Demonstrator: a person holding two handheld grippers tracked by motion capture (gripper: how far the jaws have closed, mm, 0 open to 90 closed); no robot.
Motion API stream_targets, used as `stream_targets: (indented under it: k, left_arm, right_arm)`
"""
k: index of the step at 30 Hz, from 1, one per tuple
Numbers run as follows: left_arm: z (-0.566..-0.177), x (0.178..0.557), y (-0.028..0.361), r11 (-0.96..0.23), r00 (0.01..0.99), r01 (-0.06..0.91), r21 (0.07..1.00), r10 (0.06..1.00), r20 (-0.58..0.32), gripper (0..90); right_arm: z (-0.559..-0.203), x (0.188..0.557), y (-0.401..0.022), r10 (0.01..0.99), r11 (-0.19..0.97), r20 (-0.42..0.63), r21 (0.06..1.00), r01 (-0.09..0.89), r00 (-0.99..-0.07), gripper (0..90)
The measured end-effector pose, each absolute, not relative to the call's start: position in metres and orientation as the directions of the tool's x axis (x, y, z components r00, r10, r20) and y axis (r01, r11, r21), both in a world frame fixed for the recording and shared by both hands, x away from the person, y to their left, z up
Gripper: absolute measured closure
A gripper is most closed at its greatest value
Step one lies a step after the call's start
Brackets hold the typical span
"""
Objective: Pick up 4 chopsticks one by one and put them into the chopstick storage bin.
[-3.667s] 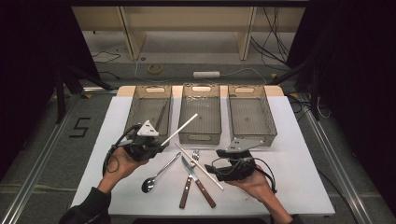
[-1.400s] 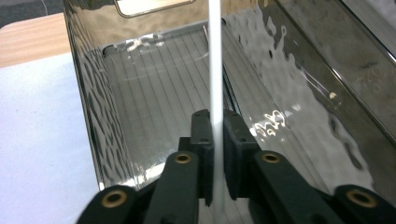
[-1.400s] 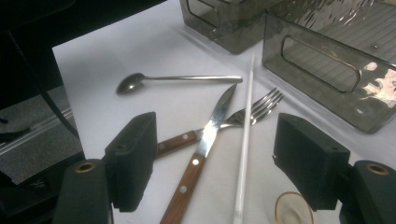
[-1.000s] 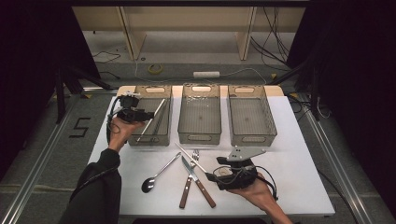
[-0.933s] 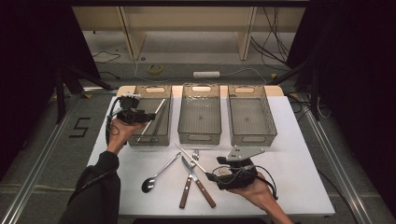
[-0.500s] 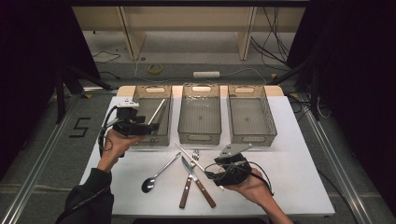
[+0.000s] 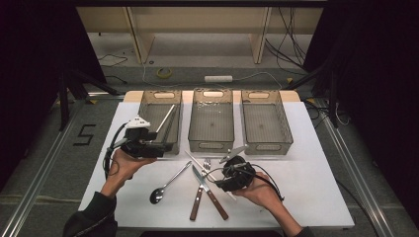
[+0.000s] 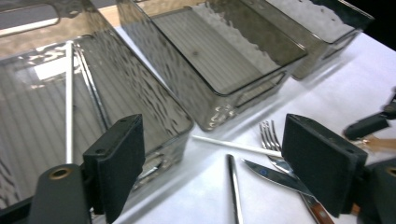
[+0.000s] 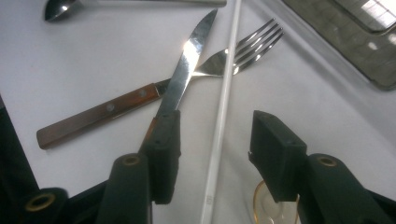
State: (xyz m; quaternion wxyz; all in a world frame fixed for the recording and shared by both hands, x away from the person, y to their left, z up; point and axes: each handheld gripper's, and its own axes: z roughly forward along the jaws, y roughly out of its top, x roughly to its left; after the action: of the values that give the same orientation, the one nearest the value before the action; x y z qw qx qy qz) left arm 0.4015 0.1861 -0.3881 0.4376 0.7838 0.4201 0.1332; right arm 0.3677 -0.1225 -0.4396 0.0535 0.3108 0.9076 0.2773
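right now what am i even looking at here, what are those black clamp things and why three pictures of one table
A person sits at a white table and holds a hand-operated two-jaw gripper in each hand. No robot arm is involved. One picture comes from a camera above the table; the other two come from cameras riding on each gripper, looking out between its own black jaws.

At the back stand three clear bins. The left bin holds a white stick; the middle bin and right bin look empty. In front lie a spoon, a fork, a wooden-handled knife and a second white stick.

The left gripper holds nothing; its jaws have just been opening, beside the left bin. The right gripper has its jaws on either side of the second stick and has just been closing, without clamping it yet.
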Motion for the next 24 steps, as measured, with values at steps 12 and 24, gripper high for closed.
stream_targets:
  k: [12, 24]
  left_arm:
    - [-0.402, 0.376, 0.179, -0.287, 0.647, 0.517, 0.806, 0.748, -0.149, 18.1]
    - [-0.415, 0.357, 0.175, -0.295, 0.665, 0.509, 0.809, 0.731, -0.151, 17.8]
  right_arm:
    - [-0.451, 0.377, -0.107, 0.587, 0.707, 0.073, 0.439, 0.554, -0.806, 65.5]
    - [-0.458, 0.381, -0.104, 0.581, 0.736, 0.05, 0.394, 0.551, -0.812, 73.8]
